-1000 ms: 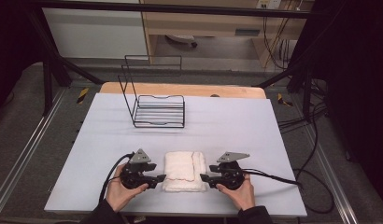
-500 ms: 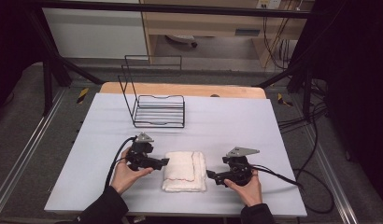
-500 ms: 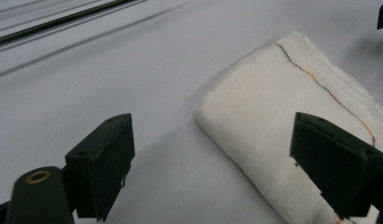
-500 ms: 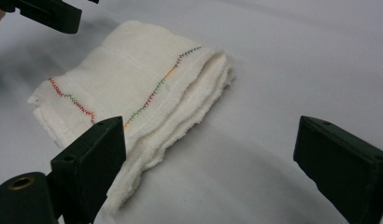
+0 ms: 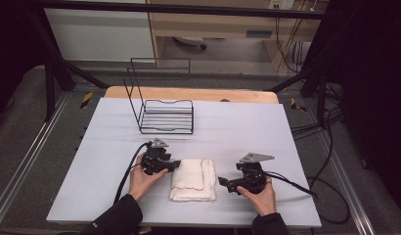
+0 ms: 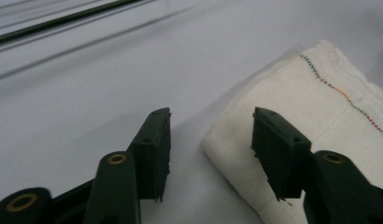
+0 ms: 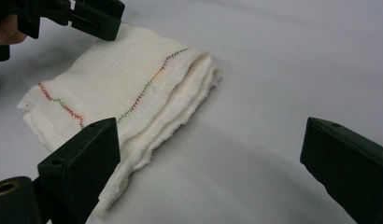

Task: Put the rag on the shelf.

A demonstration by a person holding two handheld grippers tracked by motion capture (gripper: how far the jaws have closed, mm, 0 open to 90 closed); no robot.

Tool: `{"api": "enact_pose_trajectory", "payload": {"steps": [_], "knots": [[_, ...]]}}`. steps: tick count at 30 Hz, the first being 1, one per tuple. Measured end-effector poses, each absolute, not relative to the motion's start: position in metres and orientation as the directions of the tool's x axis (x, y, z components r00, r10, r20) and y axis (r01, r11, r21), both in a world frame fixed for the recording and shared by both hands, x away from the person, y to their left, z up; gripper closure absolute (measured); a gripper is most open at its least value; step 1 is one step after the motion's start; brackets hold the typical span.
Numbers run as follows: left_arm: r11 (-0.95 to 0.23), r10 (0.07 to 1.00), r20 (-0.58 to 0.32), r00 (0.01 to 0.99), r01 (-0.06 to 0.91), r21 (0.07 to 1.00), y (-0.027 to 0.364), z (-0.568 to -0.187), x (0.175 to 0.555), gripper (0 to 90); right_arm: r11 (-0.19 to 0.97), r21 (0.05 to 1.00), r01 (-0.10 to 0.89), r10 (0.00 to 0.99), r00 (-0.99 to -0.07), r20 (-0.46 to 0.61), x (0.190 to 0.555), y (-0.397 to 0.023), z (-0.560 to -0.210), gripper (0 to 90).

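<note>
Looks like a lab or robotics test cell, not anyone's home: a pale table (image 5: 247,122) boxed in by a black metal frame (image 5: 52,73), loose cables (image 5: 330,161) trailing across grey carpet (image 5: 22,122), and plain cabinets (image 5: 213,24) behind.

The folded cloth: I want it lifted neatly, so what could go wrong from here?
1. The left gripper has just been closing with only a corner of the folded cloth between its jaws, so it may pinch just the top layers and the fold could open.
2. The right gripper stands open beside the cloth's loose layered edge, not around it; lifting now would probably leave that side sagging.
</note>
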State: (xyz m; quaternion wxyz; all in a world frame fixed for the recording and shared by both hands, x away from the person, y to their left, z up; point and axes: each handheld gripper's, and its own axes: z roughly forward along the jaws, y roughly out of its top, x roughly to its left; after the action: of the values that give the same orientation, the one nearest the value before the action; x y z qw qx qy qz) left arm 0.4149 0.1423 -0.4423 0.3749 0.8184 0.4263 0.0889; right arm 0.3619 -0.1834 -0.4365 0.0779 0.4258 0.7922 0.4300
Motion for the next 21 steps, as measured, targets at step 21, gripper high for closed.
{"api": "enact_pose_trajectory", "payload": {"steps": [21], "knots": [[-0.367, 0.748, -0.169, 0.642, 0.613, 0.7, 0.134, -0.45, 0.41, 74.1, 0.264, 0.758, 0.597, 0.759, -0.614, 0.219, 0.379, -0.174, -0.435, 2.3]]}}
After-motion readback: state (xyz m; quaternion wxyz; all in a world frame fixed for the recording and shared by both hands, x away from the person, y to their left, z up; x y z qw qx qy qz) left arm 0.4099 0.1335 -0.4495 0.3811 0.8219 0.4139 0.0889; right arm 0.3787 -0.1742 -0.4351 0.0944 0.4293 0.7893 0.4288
